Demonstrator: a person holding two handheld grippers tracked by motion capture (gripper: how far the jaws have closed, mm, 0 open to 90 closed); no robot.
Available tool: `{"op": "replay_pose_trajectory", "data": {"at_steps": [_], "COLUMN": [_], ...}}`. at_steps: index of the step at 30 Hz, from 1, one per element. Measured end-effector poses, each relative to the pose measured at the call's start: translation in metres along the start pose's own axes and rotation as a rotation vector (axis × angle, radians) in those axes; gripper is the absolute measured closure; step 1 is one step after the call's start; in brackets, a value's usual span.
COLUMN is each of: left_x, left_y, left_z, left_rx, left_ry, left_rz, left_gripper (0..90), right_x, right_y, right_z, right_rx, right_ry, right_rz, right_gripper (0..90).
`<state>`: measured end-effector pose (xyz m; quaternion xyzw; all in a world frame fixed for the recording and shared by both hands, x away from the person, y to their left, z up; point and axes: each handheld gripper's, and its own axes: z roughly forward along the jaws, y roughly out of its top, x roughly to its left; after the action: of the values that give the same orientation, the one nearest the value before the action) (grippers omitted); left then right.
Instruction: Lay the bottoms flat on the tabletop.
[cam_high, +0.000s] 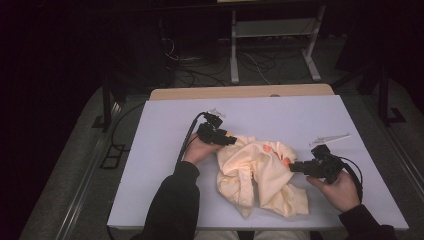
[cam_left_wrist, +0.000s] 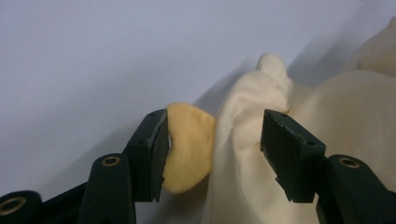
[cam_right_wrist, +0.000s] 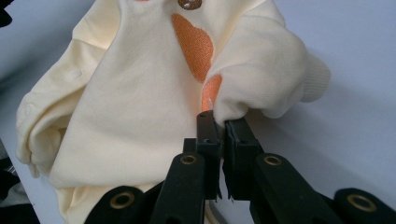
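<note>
Cream fabric is lying bunched in the middle of the white table (cam_high: 165, 130) in front of me: a crumpled garment (cam_high: 260, 175) with orange patches (cam_right_wrist: 194, 44) on it, heaped in folds between my two hands. I am holding my left gripper (cam_left_wrist: 212, 149) at the garment's left edge, its jaws standing wide apart around a bulging fold of the cloth, with a small yellowish lump of fabric (cam_left_wrist: 189, 147) resting against the inner face of the jaw on the left of the left gripper view; the other jaw is sitting just beside the fold, and I cannot tell whether it is touching it. From above, that gripper (cam_high: 220, 137) is lying low at the cloth's upper left corner, my left hand (cam_high: 200, 150) behind it and a dark sleeve (cam_high: 175, 205) running back toward the table's near edge. I am pinching with my right gripper (cam_right_wrist: 219, 126), its jaws pressed nearly together on a thin ridge of cream cloth just under one orange patch, beside a ribbed cuff (cam_right_wrist: 313, 81). In the high view that gripper (cam_high: 295, 167) is meeting the garment's right side, and my right hand (cam_high: 340, 190) is gripping it from behind, its cable looping around.
</note>
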<state>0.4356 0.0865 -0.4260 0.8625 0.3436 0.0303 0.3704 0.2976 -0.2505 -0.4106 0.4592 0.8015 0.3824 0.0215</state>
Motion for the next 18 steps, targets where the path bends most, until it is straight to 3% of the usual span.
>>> {"op": "replay_pose_trajectory", "data": {"at_steps": [4,10,13,16,18], "left_x": [0.003,0.003,0.004,0.004,0.003], "left_y": [-0.002,-0.007,-0.008,-0.008,-0.008], "left_z": [0.002,0.010,0.014,0.016,0.016], "left_rx": [0.006,0.049,0.061,0.069,0.070], "left_ry": [-0.009,-0.053,-0.099,-0.124,-0.126], "left_rz": [-0.029,-0.030,-0.053,-0.052,-0.053], "left_gripper": [41.9,49.4,60.9,76.0,79.7], "right_x": [0.001,0.002,0.002,0.002,0.002], "right_y": [0.000,-0.001,0.000,0.000,0.000], "right_z": [0.000,0.000,0.000,0.000,0.000], "right_rx": [-0.001,0.003,0.003,0.004,0.005], "right_ry": [-0.001,-0.002,-0.002,-0.001,-0.001], "right_rz": [-0.001,-0.003,-0.003,-0.003,-0.002], "right_gripper": [84.3,84.2,84.3,84.3,84.3]}}
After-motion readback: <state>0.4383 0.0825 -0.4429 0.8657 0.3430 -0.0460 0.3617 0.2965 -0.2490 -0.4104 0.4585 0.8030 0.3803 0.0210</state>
